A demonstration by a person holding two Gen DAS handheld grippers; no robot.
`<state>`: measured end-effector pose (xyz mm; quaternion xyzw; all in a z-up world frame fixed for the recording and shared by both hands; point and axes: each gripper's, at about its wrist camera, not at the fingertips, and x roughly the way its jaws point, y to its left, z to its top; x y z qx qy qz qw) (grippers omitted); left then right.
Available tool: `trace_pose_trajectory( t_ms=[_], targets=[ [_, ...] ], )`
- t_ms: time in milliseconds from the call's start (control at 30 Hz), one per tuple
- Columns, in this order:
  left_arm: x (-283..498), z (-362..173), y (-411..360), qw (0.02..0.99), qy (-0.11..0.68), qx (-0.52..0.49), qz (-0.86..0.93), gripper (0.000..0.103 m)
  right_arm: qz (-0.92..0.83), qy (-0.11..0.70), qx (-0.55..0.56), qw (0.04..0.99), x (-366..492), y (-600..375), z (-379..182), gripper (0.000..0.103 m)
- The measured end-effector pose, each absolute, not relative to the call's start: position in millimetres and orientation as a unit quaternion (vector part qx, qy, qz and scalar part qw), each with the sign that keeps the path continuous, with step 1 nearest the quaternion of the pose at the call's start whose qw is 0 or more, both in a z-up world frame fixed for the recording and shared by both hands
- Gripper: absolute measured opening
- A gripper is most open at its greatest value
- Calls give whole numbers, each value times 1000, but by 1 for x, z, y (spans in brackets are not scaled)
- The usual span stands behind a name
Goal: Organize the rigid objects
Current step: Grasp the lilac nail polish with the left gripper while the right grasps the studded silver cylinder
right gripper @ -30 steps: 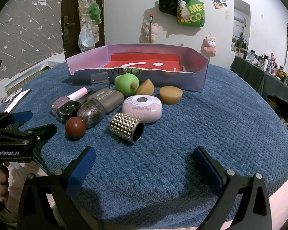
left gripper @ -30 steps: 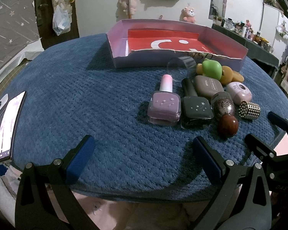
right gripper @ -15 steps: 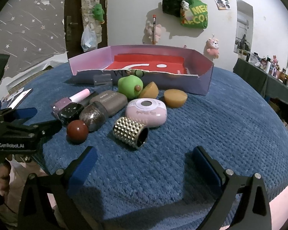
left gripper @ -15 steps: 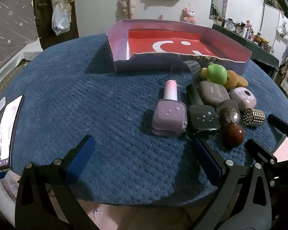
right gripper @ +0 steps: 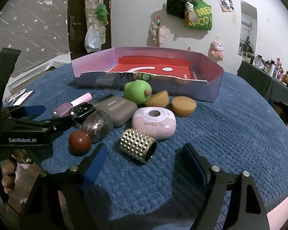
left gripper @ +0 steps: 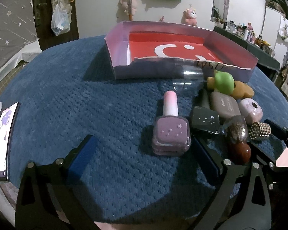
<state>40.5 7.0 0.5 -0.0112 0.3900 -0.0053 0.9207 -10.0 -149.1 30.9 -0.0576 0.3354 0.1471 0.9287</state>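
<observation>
over the last second both grippers have advanced: left gripper point(left gripper: 144, 153), jaws spread, now flanks the lilac nail polish bottle point(left gripper: 170, 134); right gripper point(right gripper: 144, 163), jaws spread, nears the studded gold cylinder point(right gripper: 137, 147). tray point(right gripper: 211, 90) empty; no grasp yet.

Glossy red ball point(right gripper: 79, 142); studded metallic cylinder point(right gripper: 137, 147); plush blue cloth point(right gripper: 230, 126).

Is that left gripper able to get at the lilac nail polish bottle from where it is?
Probably yes: the left gripper is open, the lilac nail polish bottle lies just ahead, though the black bottle crowds one side.
</observation>
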Motion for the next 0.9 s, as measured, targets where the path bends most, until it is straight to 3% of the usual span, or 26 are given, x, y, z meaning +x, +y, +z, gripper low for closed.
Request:
trace_pose_trajectory(
  t_ms=[67,333,367,900],
  targets=[
    [44,2,7,922,388,-10,-7,85,150,334,-60,929,-8,-146,31,72],
    [47,6,1,925,380,-3,-13,39,165,331,-64,927,-10,-141,32,48],
    [47,7,2,925,379,-3,-12,37,167,330,-65,927,-11,-140,32,40],
    [37,17,7,932,361,-10,-17,33,199,308,-45,929,-19,-143,51,40]
  ],
)
